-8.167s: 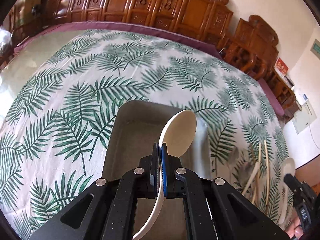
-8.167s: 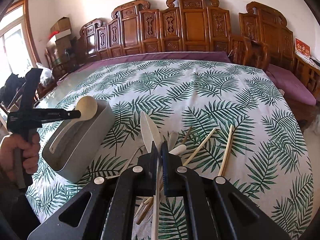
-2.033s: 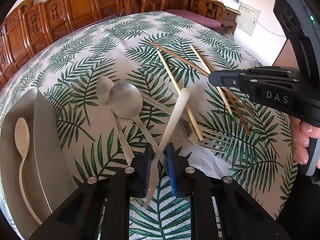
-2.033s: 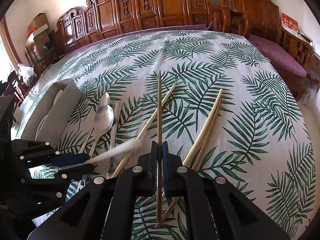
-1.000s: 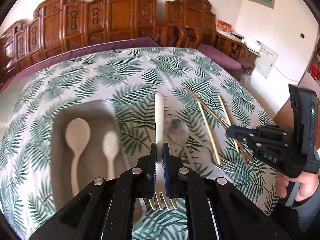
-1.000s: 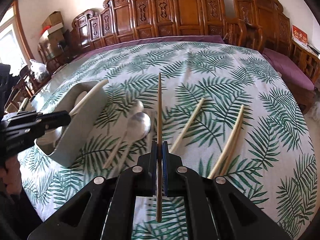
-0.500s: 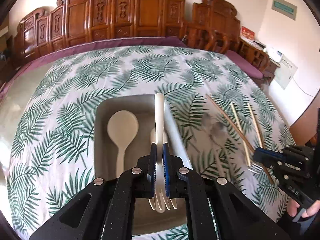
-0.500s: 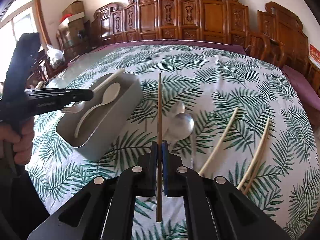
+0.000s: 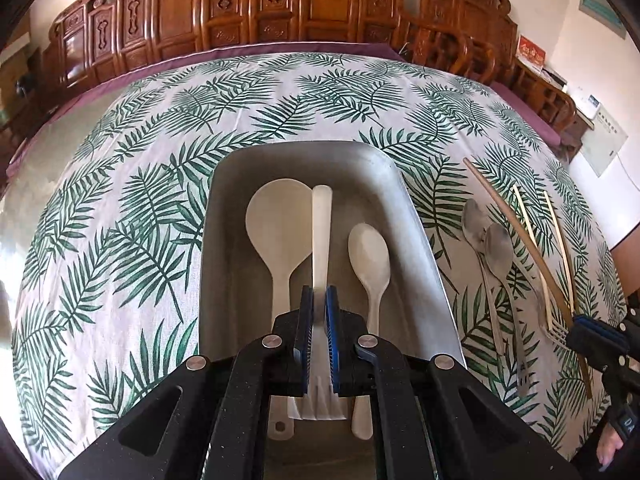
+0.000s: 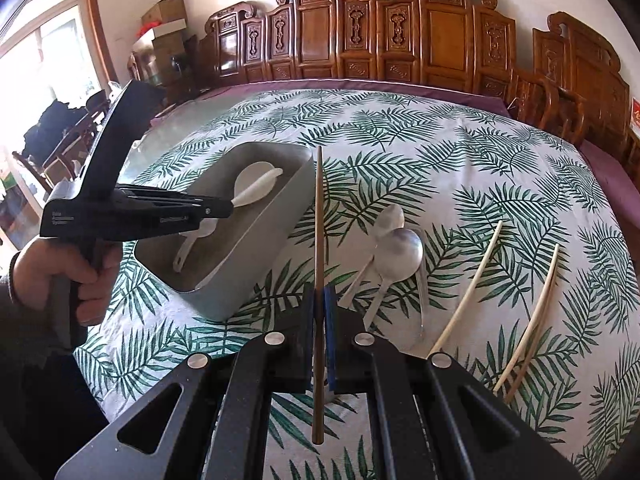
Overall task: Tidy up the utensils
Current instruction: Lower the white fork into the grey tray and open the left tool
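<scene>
My left gripper (image 9: pixel 319 296) is shut on a white plastic fork (image 9: pixel 321 236), handle pointing forward, held over the grey tray (image 9: pixel 416 216). In the tray lie a large white rice paddle (image 9: pixel 278 232) and a smaller white spoon (image 9: pixel 369 256). My right gripper (image 10: pixel 319 296) is shut on a brown chopstick (image 10: pixel 319 216), held above the leaf-print cloth just right of the tray (image 10: pixel 256 256). The left gripper (image 10: pixel 224 208) shows over the tray in the right wrist view.
On the cloth right of the tray lie two metal spoons (image 10: pixel 396 252), a metal fork (image 9: pixel 554 320), a brown chopstick (image 9: pixel 520 240) and two pale chopsticks (image 10: pixel 468 292). Carved wooden chairs (image 10: pixel 400 36) ring the far table edge.
My left gripper has carried the white fork from the cloth over to the tray and lower into it. My right gripper holds the brown chopstick and has drifted left toward the tray.
</scene>
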